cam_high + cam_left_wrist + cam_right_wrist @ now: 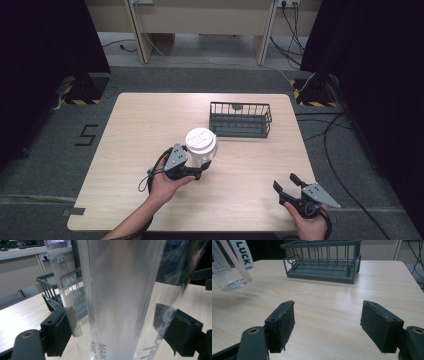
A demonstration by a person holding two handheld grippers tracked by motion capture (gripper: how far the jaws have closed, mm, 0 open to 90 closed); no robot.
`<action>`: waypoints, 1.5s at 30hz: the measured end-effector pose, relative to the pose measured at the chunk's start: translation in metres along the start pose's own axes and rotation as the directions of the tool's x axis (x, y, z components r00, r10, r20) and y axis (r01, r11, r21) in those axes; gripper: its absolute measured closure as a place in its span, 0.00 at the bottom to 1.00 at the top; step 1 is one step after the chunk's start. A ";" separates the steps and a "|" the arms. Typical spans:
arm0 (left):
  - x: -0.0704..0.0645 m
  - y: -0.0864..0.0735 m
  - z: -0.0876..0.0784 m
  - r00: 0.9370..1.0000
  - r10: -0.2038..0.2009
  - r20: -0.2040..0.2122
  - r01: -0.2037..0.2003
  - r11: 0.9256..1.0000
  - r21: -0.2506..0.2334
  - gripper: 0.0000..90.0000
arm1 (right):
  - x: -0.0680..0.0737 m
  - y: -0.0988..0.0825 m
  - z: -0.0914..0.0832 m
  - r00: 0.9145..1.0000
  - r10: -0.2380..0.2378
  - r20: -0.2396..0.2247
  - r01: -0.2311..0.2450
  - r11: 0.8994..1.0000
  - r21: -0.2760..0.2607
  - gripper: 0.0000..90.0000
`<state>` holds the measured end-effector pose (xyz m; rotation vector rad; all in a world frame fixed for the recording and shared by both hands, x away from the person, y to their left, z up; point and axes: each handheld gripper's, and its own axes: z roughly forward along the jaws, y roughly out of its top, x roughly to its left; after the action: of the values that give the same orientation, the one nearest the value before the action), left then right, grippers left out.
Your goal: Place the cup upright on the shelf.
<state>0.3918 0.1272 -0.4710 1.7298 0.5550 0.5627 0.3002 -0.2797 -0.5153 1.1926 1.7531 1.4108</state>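
Near the bottom edge of the high view, 2 hands hold 2 grippers over the tabletop [150, 120]. On the right, the right gripper [288, 184] sits at the near right corner. Its jaws are wide apart with nothing between them. In the right gripper view, bare wood shows between its pads [284, 322].

Left of it, the left gripper [199, 170] has its jaws clamped on a clear cup [202, 148] with a white lid [201, 139]. In the left gripper view, both pads [62, 330] press on the cup's sides. In the right gripper view, the cup's bottom is lifted off the wood, and the cup is tilted.

Farther back, right of the middle, a dark wire basket [240, 120] stands on the tabletop. It is apart from the cup.
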 end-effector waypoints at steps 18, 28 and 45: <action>0.014 0.028 0.026 1.000 0.023 -0.010 -0.023 1.000 -0.007 0.19 | -0.001 0.000 0.000 1.000 -0.004 0.002 0.004 1.000 -0.002 0.31; 0.021 0.045 0.043 0.999 0.028 -0.018 -0.029 0.999 -0.021 0.19 | -0.001 0.000 0.000 1.000 0.000 0.002 0.000 1.000 -0.003 0.31; 0.031 0.068 0.070 0.999 0.046 -0.028 -0.047 0.999 -0.015 0.19 | -0.001 0.000 0.000 1.000 0.010 -0.001 -0.010 1.000 -0.004 0.31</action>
<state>0.4646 0.0805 -0.4172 1.7256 0.5293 0.6233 0.3009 -0.2804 -0.5155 1.2004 1.7466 1.4205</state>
